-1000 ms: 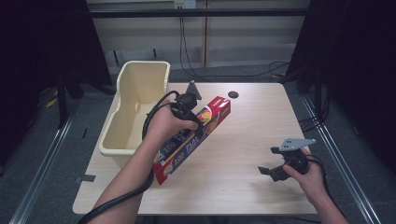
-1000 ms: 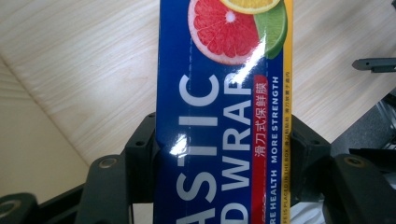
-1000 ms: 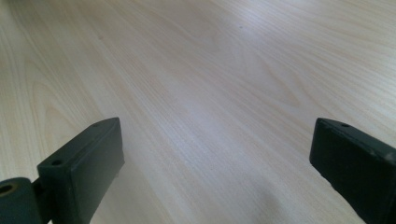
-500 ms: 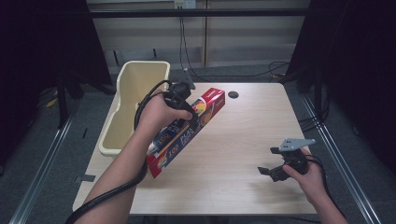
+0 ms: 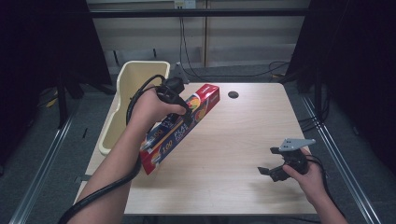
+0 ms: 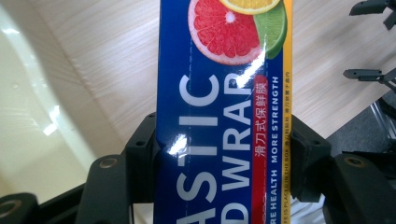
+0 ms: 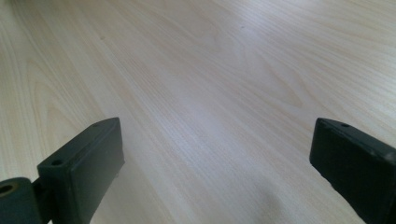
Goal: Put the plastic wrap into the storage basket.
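Looks like a lab recording bay: bare wooden table (image 5: 243, 140) with a cable hole (image 5: 233, 94), black curtains (image 5: 355, 70) either side, floor rails (image 5: 42, 172), cables (image 5: 196, 51) along the back wall.

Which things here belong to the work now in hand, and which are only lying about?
In the job:
- plastic wrap box, clamped between the left gripper's fingers
- cream bin at the table's left edge, seemingly the box's destination

Standing by:
- right gripper, open, holding nothing, over the bare table
- dark round hole in the tabletop
- cables on the floor behind the table
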`<move>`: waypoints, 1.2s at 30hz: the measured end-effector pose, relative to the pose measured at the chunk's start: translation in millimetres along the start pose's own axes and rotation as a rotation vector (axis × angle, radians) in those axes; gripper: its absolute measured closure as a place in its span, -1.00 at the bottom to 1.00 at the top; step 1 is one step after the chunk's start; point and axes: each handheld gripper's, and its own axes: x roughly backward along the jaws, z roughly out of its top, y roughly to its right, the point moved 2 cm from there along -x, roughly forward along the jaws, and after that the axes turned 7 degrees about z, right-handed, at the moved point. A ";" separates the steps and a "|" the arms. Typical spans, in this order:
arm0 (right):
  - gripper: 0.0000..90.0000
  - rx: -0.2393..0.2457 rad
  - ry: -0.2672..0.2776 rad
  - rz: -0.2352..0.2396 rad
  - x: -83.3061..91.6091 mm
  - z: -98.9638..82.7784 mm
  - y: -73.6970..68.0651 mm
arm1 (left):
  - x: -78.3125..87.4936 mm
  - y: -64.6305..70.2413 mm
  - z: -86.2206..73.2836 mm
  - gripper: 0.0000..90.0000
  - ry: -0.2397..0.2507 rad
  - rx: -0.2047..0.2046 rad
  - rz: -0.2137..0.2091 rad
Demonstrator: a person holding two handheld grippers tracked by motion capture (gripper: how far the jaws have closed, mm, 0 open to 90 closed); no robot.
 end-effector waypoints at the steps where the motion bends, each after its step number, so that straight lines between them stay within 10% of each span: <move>1: -0.93 0.001 0.000 -0.001 0.0 0.0 0.1 | 1.9 -1.0 -0.3 -0.10 -0.001 0.004 0.005; 36: -0.93 0.006 -0.014 0.000 -0.2 -0.2 -1.7 | 49.4 -38.5 -8.3 -0.10 0.038 0.131 0.047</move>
